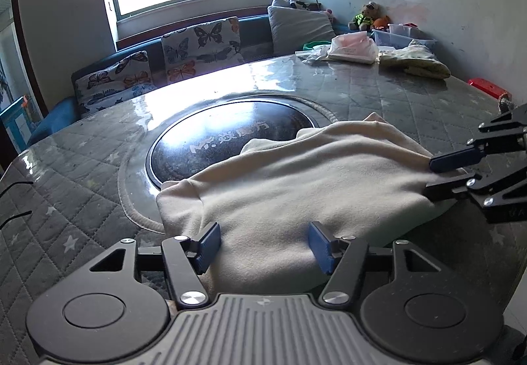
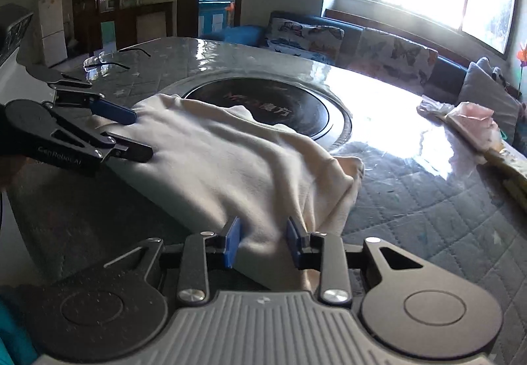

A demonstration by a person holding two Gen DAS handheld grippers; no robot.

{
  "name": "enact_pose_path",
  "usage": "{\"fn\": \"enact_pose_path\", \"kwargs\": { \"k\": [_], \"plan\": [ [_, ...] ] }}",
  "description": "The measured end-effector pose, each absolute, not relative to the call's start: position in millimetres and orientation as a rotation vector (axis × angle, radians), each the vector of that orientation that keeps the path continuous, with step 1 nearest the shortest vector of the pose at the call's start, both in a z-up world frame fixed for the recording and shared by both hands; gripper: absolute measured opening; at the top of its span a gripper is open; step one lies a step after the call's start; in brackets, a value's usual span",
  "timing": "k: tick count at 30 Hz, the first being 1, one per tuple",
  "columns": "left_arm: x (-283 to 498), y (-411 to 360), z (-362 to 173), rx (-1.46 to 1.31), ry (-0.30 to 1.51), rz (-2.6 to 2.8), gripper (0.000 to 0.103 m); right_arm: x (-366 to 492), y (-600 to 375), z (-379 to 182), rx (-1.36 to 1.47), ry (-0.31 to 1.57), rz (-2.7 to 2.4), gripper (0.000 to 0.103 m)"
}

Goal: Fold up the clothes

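Holding both tongs spread, left tongs [image 1: 263, 244] and right tongs [image 2: 262, 241] straddling the cream garment's [image 1: 296, 180] near edge beside the dark disc [image 1: 230, 134]; I should pinch evenly before lifting.

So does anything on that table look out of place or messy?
Yes. The cream cloth lies rumpled, one end over the black disc. Loose eyeglasses sit at the far edge, and bags and cloths are heaped in a corner.
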State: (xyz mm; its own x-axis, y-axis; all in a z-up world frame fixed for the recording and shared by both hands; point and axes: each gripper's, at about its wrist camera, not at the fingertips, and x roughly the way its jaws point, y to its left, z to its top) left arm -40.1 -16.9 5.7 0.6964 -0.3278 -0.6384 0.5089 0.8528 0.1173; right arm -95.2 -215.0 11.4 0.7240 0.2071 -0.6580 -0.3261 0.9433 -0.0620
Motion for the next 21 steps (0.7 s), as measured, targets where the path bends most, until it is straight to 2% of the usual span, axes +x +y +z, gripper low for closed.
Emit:
{"fn": "enact_pose_path", "kwargs": {
  "k": [10,21],
  "plan": [
    [-37.5,-16.9,17.1,0.247,0.682,-0.453,0.063,-85.2,-224.0,10.1,-0.141,0.729,0.305,0.03],
    [-32.0,-17.4,23.1,0.179,0.761,-0.369,0.069,-84.5,-190.3,24.1,-0.152,0.639,0.357,0.031]
  ]
}}
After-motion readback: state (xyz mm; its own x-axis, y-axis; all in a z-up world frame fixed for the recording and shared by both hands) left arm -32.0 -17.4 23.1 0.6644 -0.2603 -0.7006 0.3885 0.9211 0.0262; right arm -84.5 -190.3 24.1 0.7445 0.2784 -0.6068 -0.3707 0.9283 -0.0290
